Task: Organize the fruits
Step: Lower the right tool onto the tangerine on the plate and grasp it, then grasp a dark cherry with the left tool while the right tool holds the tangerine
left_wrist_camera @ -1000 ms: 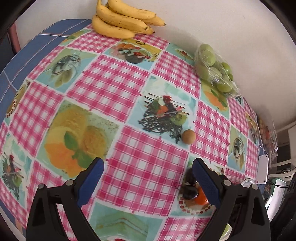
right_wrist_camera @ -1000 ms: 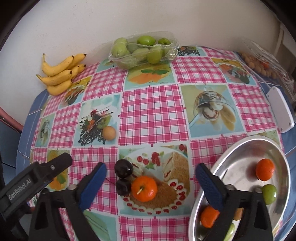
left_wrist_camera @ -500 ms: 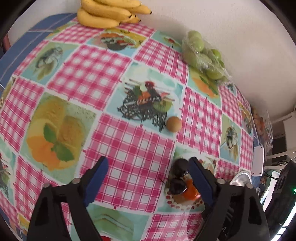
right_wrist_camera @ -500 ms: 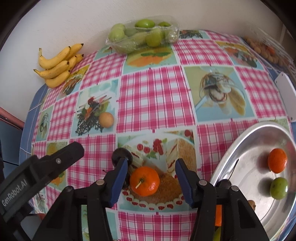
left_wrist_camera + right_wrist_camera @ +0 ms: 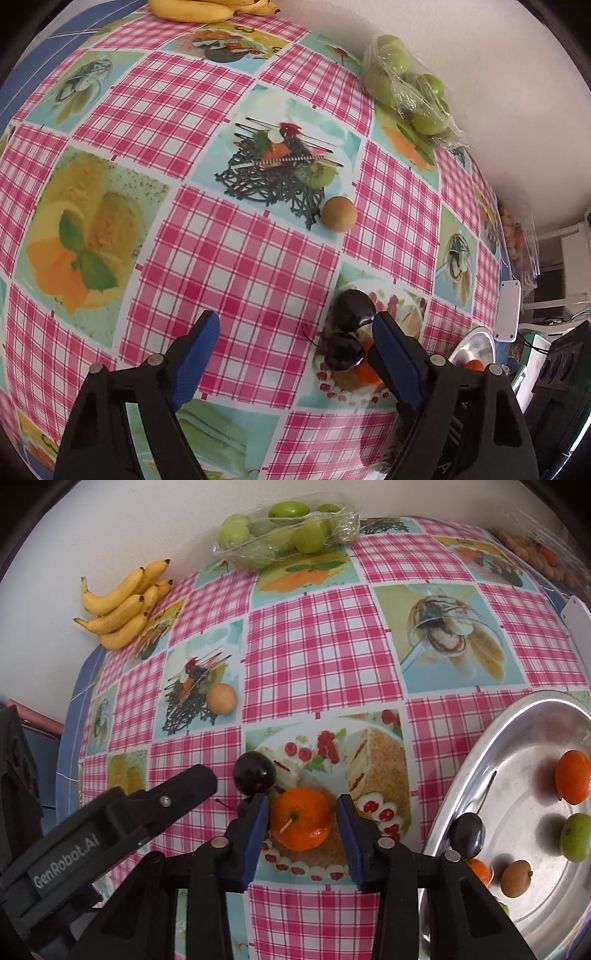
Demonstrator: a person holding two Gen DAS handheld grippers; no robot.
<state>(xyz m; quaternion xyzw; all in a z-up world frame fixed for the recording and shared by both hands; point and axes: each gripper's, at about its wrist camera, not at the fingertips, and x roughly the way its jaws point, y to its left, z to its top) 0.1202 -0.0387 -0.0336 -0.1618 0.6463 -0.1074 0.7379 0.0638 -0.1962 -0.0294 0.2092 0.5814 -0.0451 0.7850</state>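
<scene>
Closing on the orange [image 5: 301, 819], the right gripper [image 5: 301, 830] nearly touches it; the left gripper [image 5: 295, 343] gapes wide, nothing between, near two plums [image 5: 352, 306].

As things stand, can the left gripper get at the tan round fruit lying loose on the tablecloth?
Probably yes. The left gripper stands open, nothing between its jaws, and only bare tablecloth lies between it and the tan fruit.

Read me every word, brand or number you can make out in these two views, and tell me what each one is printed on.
"GenRobot.AI": white letters on the black body of the left tongs, seen in the right wrist view.
Nothing else is readable: the tablecloth shows only food pictures and pink checks, and the wrapped tray of green fruit shows no label that can be made out.
</scene>
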